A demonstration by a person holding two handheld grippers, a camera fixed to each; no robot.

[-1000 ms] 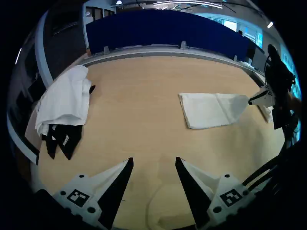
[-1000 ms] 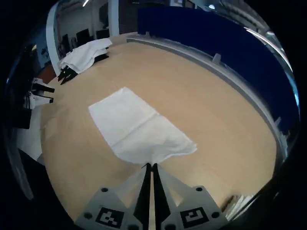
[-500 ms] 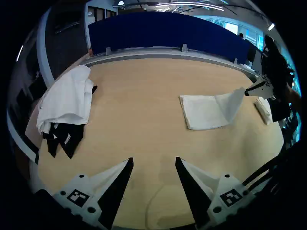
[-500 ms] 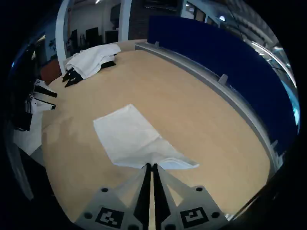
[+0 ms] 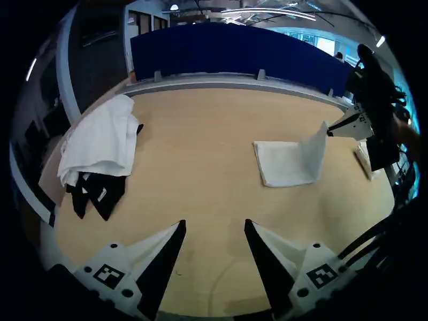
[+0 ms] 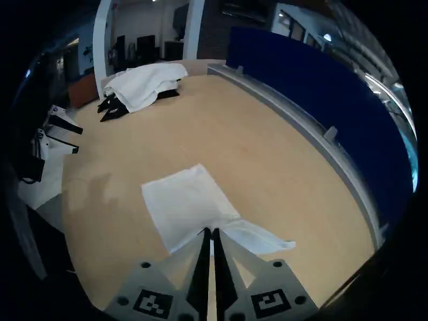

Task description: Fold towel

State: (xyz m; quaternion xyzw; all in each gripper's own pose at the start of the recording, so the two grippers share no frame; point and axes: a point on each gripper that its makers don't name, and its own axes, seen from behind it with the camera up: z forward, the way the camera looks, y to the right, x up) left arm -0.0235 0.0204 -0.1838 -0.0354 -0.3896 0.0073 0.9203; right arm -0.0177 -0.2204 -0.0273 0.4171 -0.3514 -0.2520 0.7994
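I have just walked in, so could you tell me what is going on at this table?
A white towel is being folded on a wooden table. The right hand-held gripper is shut on one end, held raised while the rest lies flat. The left hand-held gripper is open, holding nothing, over bare table.

A pale wood tabletop [image 5: 203, 139] runs to a grey edge rail [image 5: 224, 81], backed by a dark blue divider panel [image 5: 235, 51]. Strip lights [image 5: 267, 10] glow overhead.
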